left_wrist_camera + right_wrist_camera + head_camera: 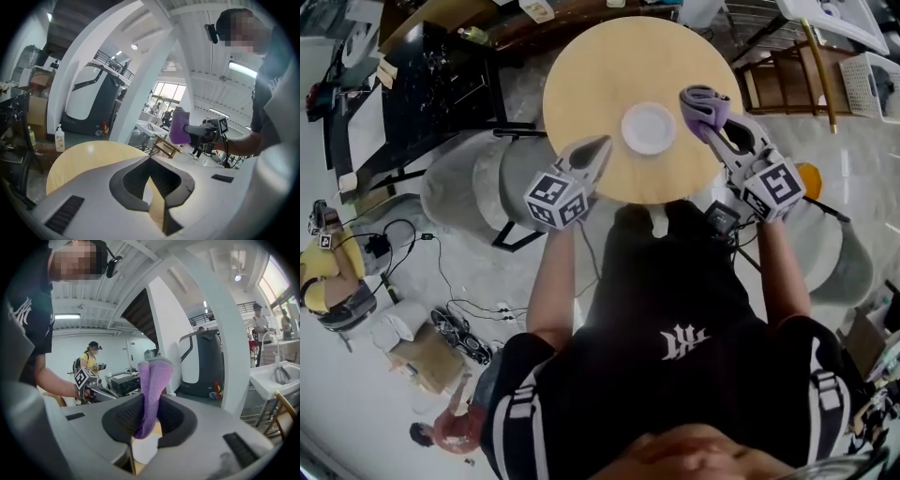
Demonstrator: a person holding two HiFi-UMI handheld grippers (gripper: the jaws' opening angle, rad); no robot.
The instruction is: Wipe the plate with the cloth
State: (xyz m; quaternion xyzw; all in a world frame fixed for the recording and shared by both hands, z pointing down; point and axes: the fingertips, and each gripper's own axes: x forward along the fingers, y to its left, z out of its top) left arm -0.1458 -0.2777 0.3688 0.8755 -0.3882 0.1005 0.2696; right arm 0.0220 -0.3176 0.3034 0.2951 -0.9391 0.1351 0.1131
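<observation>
The round table (609, 84) is showing pale wood, smooth, with a soft sheen catching the light. The plate (649, 128), lying toward 4 o'clock of the table's middle, is looking white, smooth and glossy; whether ceramic or plastic is not showing. The cloth (705, 105), at 3 o'clock of the plate, is looking like purple fuzzy towelling, soft and matt. The left gripper (602, 145) and the right gripper (710, 117) are wearing grey matt plastic shells, and their pads (126, 416) are looking dark, ribbed and rubbery. The chair (787, 80), at 2 o'clock of the table, is showing brown varnished wood.
</observation>
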